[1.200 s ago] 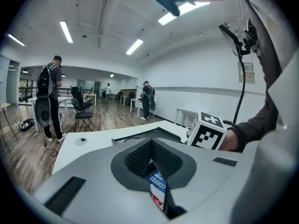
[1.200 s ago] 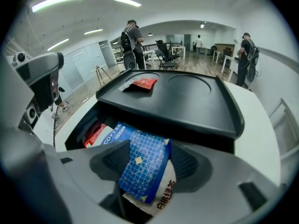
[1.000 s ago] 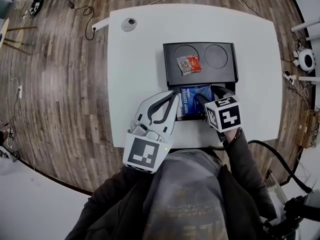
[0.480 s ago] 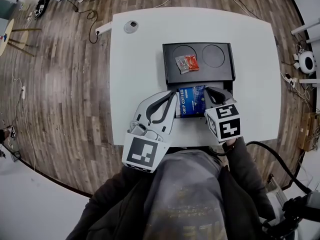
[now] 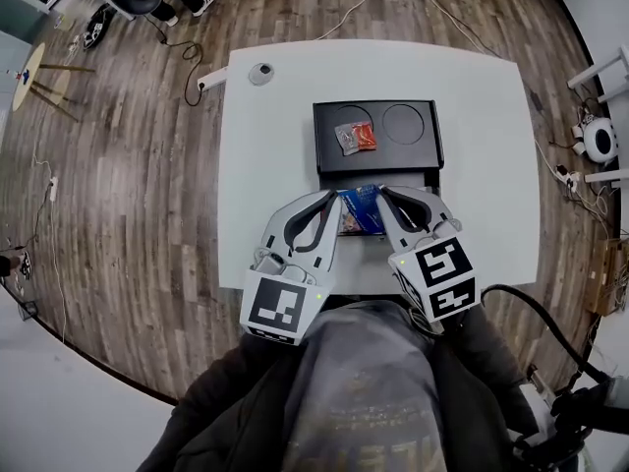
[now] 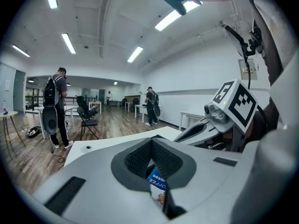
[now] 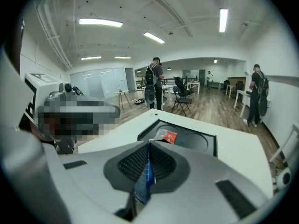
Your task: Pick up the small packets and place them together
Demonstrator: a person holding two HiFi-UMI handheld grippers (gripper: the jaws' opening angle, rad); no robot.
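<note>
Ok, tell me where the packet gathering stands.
Done: the clear and red small sachets lie together in the black plastic tray. In hand: the blue drip-coffee packet, pinched by both the left gripper and the right gripper. Left: set it beside the sachets.

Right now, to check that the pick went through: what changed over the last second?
The right tongs closed on the blue coffee packet and raised it from the black tray. The left tongs grip its other edge as before. The small red and clear packets stayed on the tray.
</note>
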